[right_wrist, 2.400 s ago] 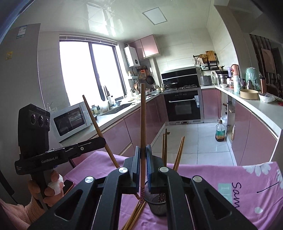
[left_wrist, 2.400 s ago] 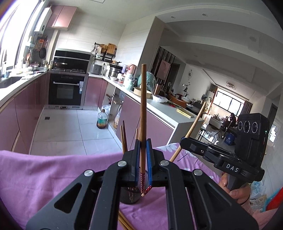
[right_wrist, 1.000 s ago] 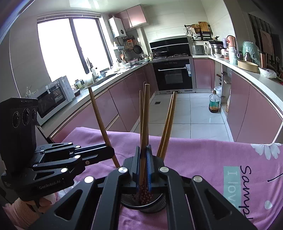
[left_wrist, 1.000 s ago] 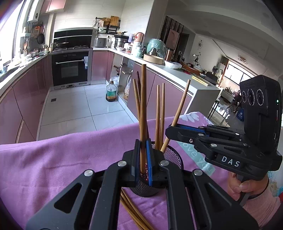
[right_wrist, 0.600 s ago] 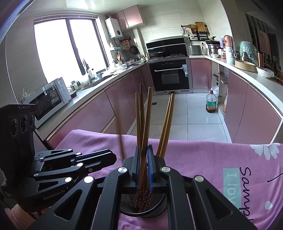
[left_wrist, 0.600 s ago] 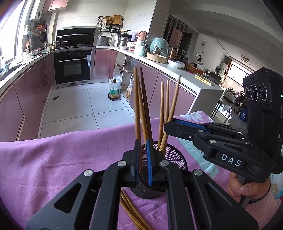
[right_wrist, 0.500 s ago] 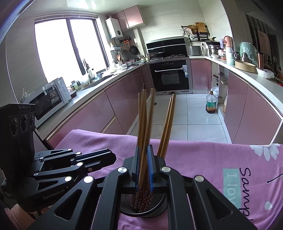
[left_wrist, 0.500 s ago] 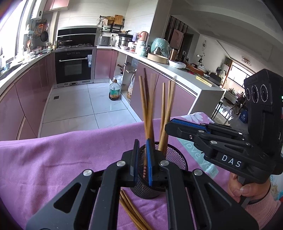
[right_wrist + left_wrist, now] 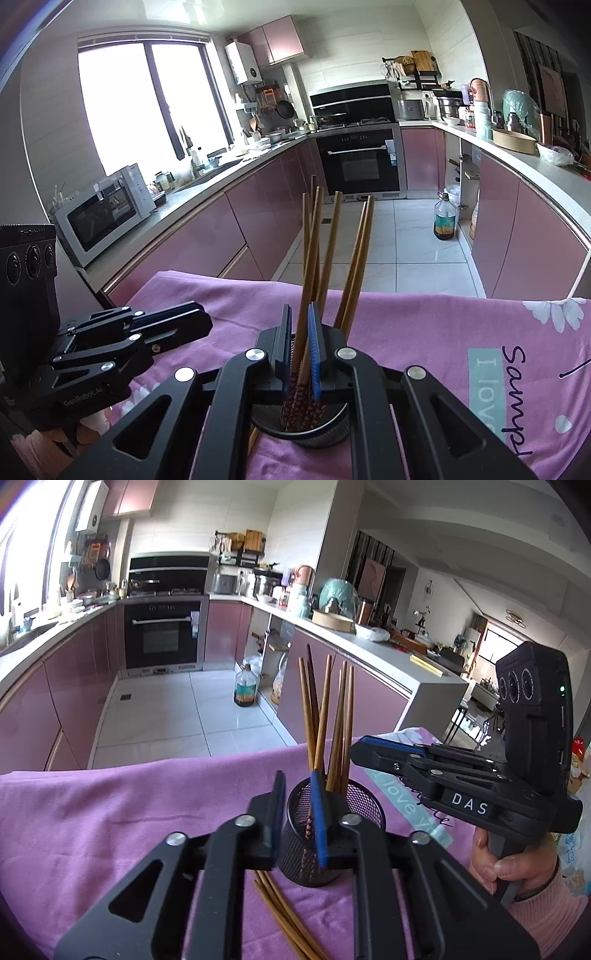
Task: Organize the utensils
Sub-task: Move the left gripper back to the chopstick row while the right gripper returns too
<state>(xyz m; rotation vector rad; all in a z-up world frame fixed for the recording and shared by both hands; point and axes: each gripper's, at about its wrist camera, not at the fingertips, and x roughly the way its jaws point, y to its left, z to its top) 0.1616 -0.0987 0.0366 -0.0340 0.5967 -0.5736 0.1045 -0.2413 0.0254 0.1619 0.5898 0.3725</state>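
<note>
Several wooden chopsticks (image 9: 325,723) stand upright in a black mesh holder (image 9: 325,834) on the purple-clothed desk (image 9: 110,819); a few more (image 9: 284,919) lie flat beside its base. The left hand-held gripper (image 9: 299,812) has just been opening, its jaws slightly apart, nothing between them. The right hand-held gripper (image 9: 300,350) sits nearly together above the holder, one chopstick passing between its jaws; whether the pads press it I cannot tell.

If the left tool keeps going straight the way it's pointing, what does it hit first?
Most likely the black mesh cup, right ahead of the left tool, which has just been opening; depth is unclear.
</note>
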